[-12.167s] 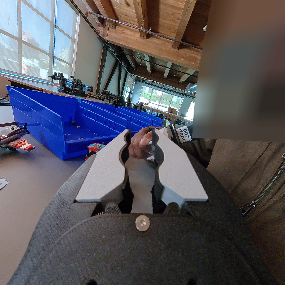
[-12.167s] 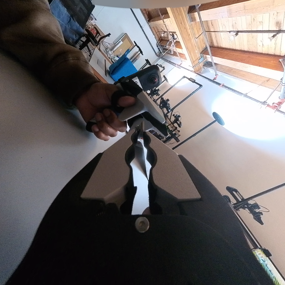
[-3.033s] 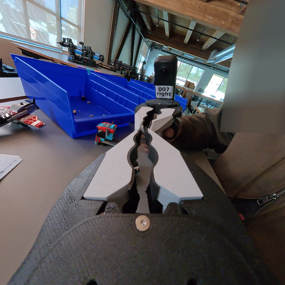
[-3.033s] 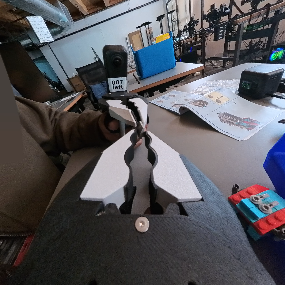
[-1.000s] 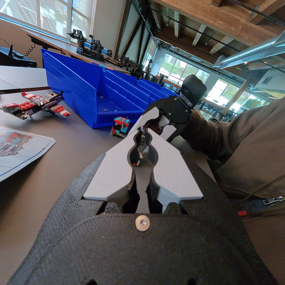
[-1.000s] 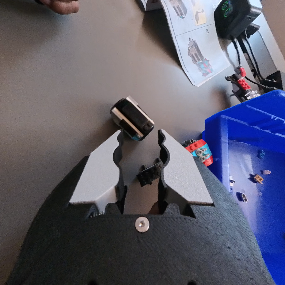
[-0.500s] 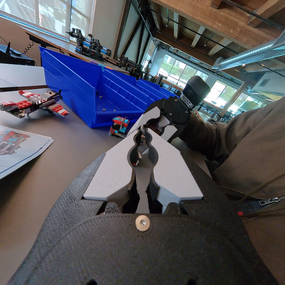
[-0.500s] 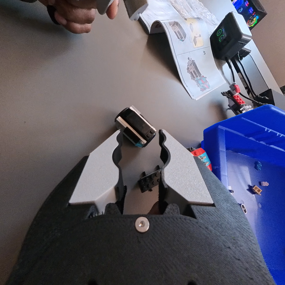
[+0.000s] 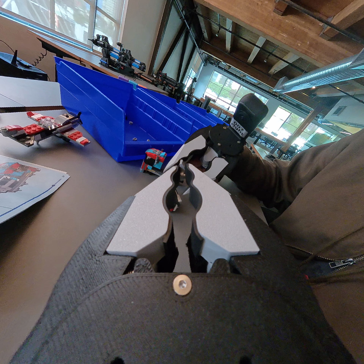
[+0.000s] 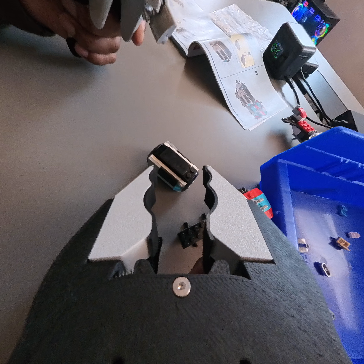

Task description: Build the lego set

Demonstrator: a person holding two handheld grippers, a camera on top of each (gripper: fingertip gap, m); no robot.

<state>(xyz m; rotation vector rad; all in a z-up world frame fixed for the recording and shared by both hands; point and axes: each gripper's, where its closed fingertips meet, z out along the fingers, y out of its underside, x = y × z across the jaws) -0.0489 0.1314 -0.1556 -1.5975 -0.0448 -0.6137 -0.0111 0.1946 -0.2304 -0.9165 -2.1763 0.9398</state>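
Black-and-white brick assembly [image 10: 173, 169] lies on the grey worktop [image 10: 78, 122], at the tips of the right gripper [image 10: 178, 173], whose jaws stand apart around its near end without pressing; a black studded plate [image 10: 192, 234] lies loose deeper in the gap. Left gripper [image 9: 182, 173] sits raised off the worktop, jaws nearly together on a small grey piece [image 9: 182, 174]. Risks, judged: closing skew could roll the assembly or catch the plate; blue bin [image 10: 315, 177] and red-teal model [image 10: 258, 201] crowd the right, left side open.

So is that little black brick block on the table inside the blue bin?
No, the black block lies on the grey table, left of the blue bin, just ahead of the open right gripper.
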